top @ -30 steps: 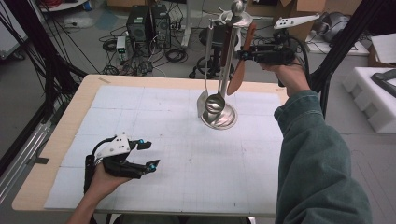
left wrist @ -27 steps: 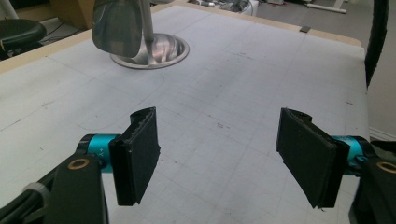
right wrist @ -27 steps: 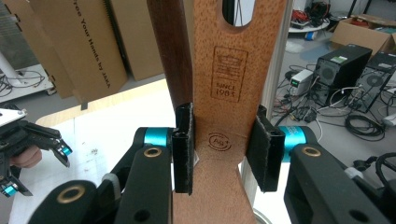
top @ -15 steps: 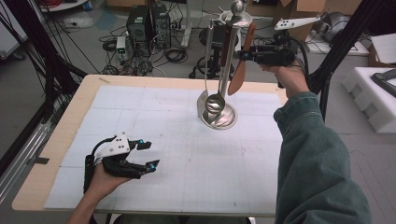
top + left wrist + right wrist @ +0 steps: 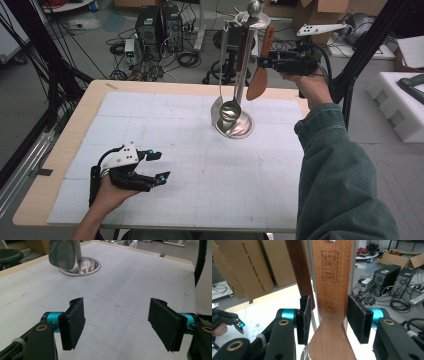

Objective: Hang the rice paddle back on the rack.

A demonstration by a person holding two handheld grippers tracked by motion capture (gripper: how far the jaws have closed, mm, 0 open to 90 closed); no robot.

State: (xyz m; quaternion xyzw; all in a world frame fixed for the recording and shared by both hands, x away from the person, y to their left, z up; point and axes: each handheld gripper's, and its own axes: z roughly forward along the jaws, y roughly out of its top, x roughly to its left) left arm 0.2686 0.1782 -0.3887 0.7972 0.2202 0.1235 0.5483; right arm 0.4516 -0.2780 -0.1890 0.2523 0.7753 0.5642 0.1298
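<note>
A metal utensil stand (image 5: 244,75) with a round base (image 5: 243,129) stands on the white mat at the back right. From its top hang a steel ladle (image 5: 231,110), a flat steel turner (image 5: 216,112) and a wooden spatula (image 5: 259,75). My right gripper (image 5: 261,63) is raised to the spatula's handle. In the right gripper view the wooden spatula (image 5: 331,290) sits between the two pads with a thin gap on the left, so my right gripper (image 5: 328,320) is open around it. A dark wooden handle (image 5: 299,270) hangs just behind. My left gripper (image 5: 160,166) rests open near the front left, holding nothing.
The gridded white mat (image 5: 175,130) covers the wooden table (image 5: 75,125). In the left gripper view the stand's base (image 5: 87,265) and turner blade (image 5: 62,252) lie far ahead of the left gripper (image 5: 116,322). Computers, cables and cardboard boxes crowd the floor behind.
</note>
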